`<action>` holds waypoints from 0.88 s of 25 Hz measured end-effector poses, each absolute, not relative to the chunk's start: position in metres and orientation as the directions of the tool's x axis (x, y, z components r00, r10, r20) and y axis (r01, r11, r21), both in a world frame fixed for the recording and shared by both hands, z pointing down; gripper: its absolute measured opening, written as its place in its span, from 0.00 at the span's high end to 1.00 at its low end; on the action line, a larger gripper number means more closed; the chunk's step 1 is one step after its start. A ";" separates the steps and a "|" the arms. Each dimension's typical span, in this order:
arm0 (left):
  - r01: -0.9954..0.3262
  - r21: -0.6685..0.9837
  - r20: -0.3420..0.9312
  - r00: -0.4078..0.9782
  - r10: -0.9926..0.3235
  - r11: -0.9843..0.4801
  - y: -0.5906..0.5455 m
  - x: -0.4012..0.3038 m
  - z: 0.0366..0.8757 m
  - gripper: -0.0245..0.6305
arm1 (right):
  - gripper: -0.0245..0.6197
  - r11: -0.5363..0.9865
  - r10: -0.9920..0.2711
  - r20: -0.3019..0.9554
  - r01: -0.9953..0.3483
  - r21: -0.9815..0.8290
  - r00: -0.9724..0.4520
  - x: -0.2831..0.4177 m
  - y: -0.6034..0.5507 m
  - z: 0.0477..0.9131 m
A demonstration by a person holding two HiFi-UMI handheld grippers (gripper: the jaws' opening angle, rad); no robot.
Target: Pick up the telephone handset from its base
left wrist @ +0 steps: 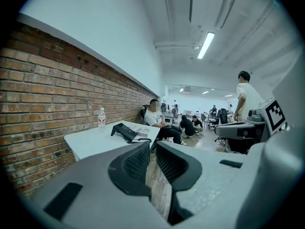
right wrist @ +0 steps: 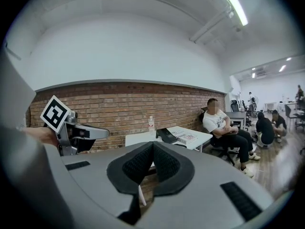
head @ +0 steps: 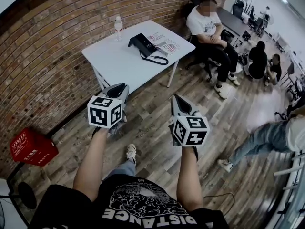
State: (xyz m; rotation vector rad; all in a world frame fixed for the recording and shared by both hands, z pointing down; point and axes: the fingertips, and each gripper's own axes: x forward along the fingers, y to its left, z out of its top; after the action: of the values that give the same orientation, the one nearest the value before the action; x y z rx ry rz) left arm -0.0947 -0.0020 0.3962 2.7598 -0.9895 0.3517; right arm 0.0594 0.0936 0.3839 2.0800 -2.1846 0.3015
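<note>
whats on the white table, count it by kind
bottle: 1
telephone: 1
pile of printed papers: 1
total: 3

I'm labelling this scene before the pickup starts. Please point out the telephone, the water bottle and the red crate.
telephone [head: 141,45], head view, on its black body.
water bottle [head: 118,30], head view, middle of the bottle.
red crate [head: 31,147], head view, on its top face.
</note>
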 end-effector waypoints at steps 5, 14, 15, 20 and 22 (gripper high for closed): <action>-0.622 0.112 0.291 0.766 -0.573 -0.775 -0.055 -0.077 0.401 0.90 | 0.96 0.028 -0.972 0.233 -0.998 -0.061 -0.041 0.071 0.040 0.384; -0.589 0.171 0.291 0.796 -0.530 -0.790 -0.168 -0.049 0.399 0.83 | 0.96 0.016 -0.965 0.260 -0.999 -0.041 -0.026 0.087 -0.071 0.376; -0.585 0.173 0.292 0.799 -0.526 -0.792 -0.178 -0.046 0.399 0.83 | 0.96 0.015 -0.964 0.263 -0.999 -0.038 -0.024 0.088 -0.082 0.375; -0.574 0.182 0.294 0.807 -0.513 -0.798 -0.226 -0.034 0.402 0.82 | 0.96 0.013 -0.958 0.285 -1.000 -0.022 -0.019 0.092 -0.128 0.377; -0.568 0.189 0.293 0.811 -0.506 -0.801 -0.242 -0.030 0.404 0.79 | 0.96 0.009 -0.958 0.286 -1.000 -0.022 -0.015 0.094 -0.144 0.377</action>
State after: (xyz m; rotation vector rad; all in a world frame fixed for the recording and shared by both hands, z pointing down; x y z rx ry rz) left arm -0.0302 -0.2420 0.4043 2.7292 -0.8252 0.3326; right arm 0.0944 -0.1444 0.3771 2.0616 -2.0865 0.3248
